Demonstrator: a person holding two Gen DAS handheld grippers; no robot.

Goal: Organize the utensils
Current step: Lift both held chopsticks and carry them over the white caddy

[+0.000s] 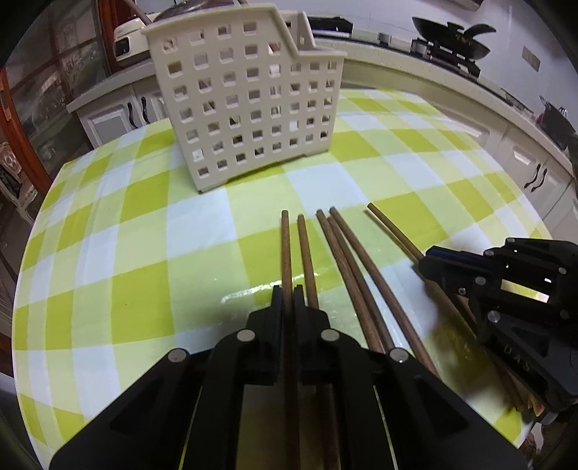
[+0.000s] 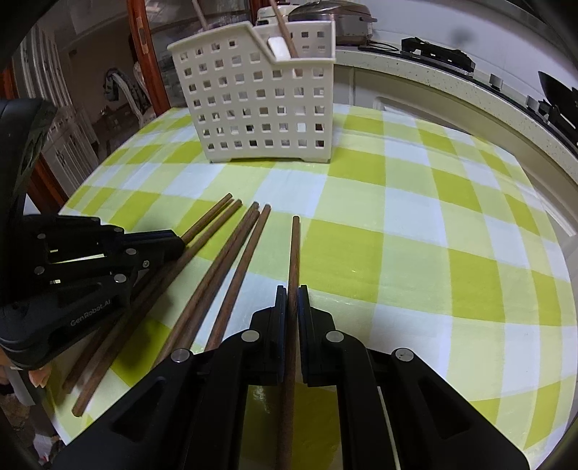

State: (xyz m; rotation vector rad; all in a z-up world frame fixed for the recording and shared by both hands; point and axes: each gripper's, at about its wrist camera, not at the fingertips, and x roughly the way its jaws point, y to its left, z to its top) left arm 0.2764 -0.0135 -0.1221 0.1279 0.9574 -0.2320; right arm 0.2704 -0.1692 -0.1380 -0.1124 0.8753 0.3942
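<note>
Several brown wooden chopsticks (image 1: 346, 260) lie side by side on the green-and-white checked tablecloth (image 1: 144, 253), pointing toward a cream perforated utensil basket (image 1: 249, 97) at the back. My left gripper (image 1: 288, 293) is shut on the leftmost chopstick (image 1: 285, 246). My right gripper (image 2: 292, 293) is shut on the rightmost chopstick (image 2: 295, 249). The right gripper also shows in the left wrist view (image 1: 430, 258), low over the table. The left gripper shows in the right wrist view (image 2: 173, 242). The basket (image 2: 263, 105) holds a chopstick (image 2: 285, 29) and a white utensil (image 2: 279, 47).
A white kitchen counter (image 1: 415, 72) with a black wok on a stove (image 1: 451, 39) runs behind the table. A rice cooker (image 2: 328, 18) stands behind the basket. Cabinets (image 1: 119, 115) and a wooden door frame are at the left. The table edge curves near on the left.
</note>
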